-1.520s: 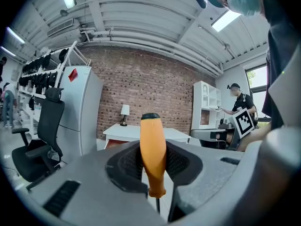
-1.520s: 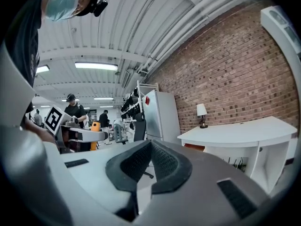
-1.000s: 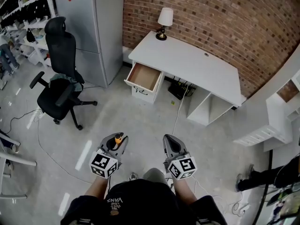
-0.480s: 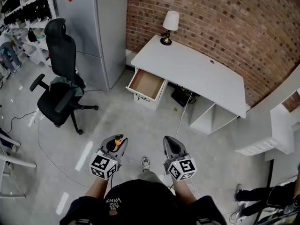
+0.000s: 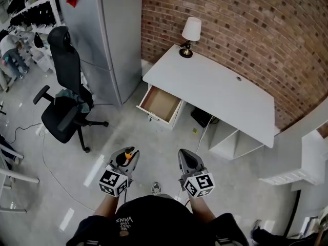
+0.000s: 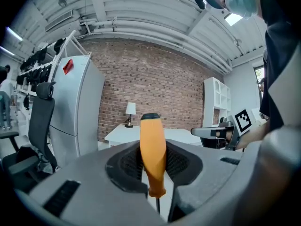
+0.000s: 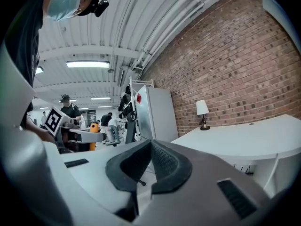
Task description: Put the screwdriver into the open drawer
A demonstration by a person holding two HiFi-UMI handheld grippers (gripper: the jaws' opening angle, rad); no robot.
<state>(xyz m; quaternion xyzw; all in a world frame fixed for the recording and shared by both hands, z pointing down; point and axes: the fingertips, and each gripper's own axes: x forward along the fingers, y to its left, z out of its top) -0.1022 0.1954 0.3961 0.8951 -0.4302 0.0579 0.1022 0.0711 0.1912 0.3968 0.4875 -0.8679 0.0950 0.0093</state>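
The screwdriver [image 6: 152,149] has an orange handle with a black cap and stands upright between my left gripper's pads. My left gripper [image 5: 128,157] is shut on it, low in the head view and above the floor. My right gripper [image 5: 185,157] is beside it at the same height, with its jaw tips together and nothing held. The open drawer [image 5: 160,104] is a white box with a bare wooden inside, pulled out from under the left end of the white desk [image 5: 220,94]. It lies well ahead of both grippers.
A table lamp [image 5: 191,34] stands at the desk's far left corner against the brick wall. A tall grey cabinet [image 5: 105,35] stands left of the desk, with a black office chair [image 5: 64,99] in front of it. Cables trail on the floor. Shelves [image 5: 31,4] line the far left.
The whole view has advanced toward the desk, and the drawer now sits nearer. Both grippers keep the same pose in the head view, the screwdriver still in the left one.
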